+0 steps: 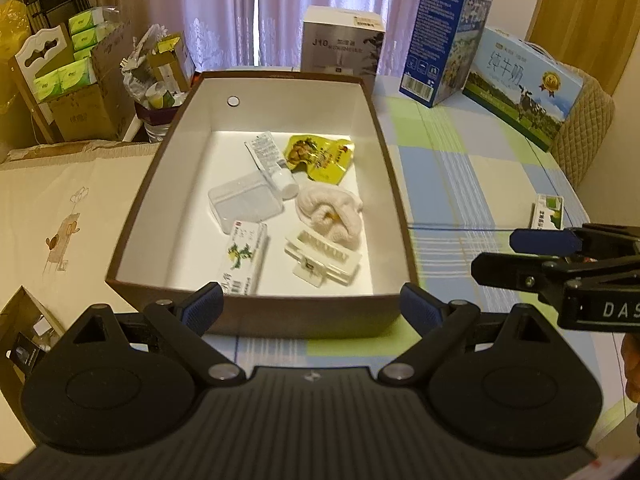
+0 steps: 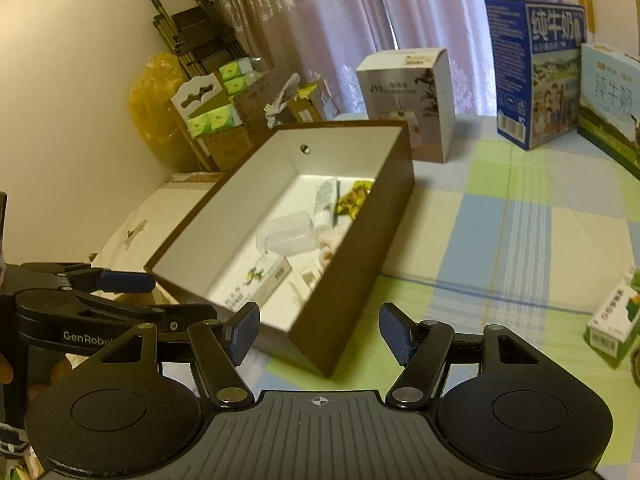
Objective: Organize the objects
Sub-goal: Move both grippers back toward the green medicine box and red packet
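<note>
Where sundries lie, brown box [image 1: 256, 312], white-lined

The brown box [image 1: 256, 296] is sitting open-topped on the checked table [image 1: 460, 168], so coming in from above is working fine, but its tall walls are blocking any sideways entry. Inside, the floor along the left wall is staying bare; the clear case [image 1: 244, 202], tube [image 1: 270, 162], yellow packet [image 1: 320, 156], rolled cloth [image 1: 332, 216], clip [image 1: 320, 258] and green carton [image 1: 244, 256] are crowding the middle and right. Right of the box a wide stretch of table is lying free up to a small carton [image 1: 548, 210] by the right edge. The far edge is walled off by the white box [image 1: 342, 46] and two milk cartons [image 1: 444, 40].
</note>
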